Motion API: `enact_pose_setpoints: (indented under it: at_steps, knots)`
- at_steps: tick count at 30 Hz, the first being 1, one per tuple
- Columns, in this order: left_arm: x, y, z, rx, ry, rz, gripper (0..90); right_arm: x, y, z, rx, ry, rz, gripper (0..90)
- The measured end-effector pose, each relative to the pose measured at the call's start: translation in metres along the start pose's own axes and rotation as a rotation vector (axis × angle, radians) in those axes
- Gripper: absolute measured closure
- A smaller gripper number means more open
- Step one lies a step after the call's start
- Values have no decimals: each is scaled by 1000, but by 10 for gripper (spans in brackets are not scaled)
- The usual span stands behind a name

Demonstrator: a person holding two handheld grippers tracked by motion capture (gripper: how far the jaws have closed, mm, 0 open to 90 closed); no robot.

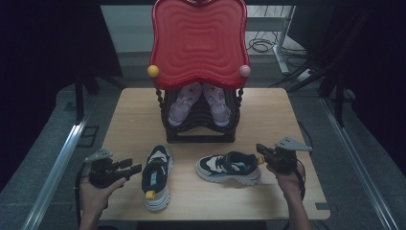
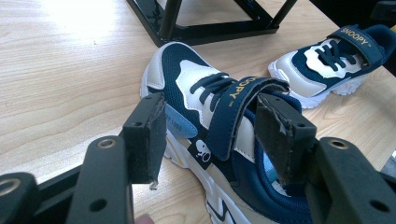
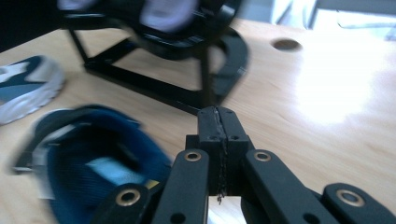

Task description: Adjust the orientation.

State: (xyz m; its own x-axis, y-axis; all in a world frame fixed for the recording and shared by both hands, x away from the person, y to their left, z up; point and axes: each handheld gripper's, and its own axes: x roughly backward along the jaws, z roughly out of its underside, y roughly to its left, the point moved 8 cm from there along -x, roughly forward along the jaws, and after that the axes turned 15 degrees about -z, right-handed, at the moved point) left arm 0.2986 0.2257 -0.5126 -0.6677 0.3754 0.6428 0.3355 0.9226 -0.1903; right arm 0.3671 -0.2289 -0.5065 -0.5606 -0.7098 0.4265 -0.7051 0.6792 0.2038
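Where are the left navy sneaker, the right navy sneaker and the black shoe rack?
left navy sneaker (image 2: 219, 116): left gripper view, on its strap.
right navy sneaker (image 1: 230, 165): high view, on its upper by the laces.
black shoe rack (image 1: 201, 136): high view, on its front bottom bar.

left gripper (image 1: 135, 168): fingers spread apart | right gripper (image 1: 259, 148): fingers pressed together, empty

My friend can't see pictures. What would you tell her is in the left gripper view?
Two black gripper fingers stand open on either side of a navy and white sneaker with a strap that reads SNOOPY. It lies on a light wooden table. Its matching sneaker sits farther off at the upper right, and a black rack's base crosses the top.
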Motion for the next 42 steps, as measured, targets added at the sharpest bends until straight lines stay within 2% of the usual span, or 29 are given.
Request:
enact_pose_setpoints:
  at_steps: [1, 3, 5, 6, 12, 20, 27, 42]
  knots:
    - [0, 0, 0, 1, -1, 0, 441, 2, -7, 4, -26, -6, 6, 899]
    - [0, 1, 0, 2, 0, -1, 441, 2, -16, 9, -47, -8, 2, 899]
    - [-2, 1, 1, 2, 4, 0, 441, 1, -20, 13, -48, 4, -6, 899]
    - [-2, 1, 1, -1, 6, -1, 441, -2, -21, 16, -50, 13, -27, 899]
    - [-3, 0, 1, -3, 7, 1, 441, -15, -15, 27, -19, 62, -98, 899]
    - [-3, 1, 1, 0, 8, 3, 441, -20, -6, 32, 21, 105, -149, 899]
    - [-3, 2, 2, -1, 8, 1, 441, -15, -1, 33, 48, 125, -155, 899]
    - [-3, 2, 3, -2, 12, 0, 441, 0, 10, 40, 62, 155, -163, 899]
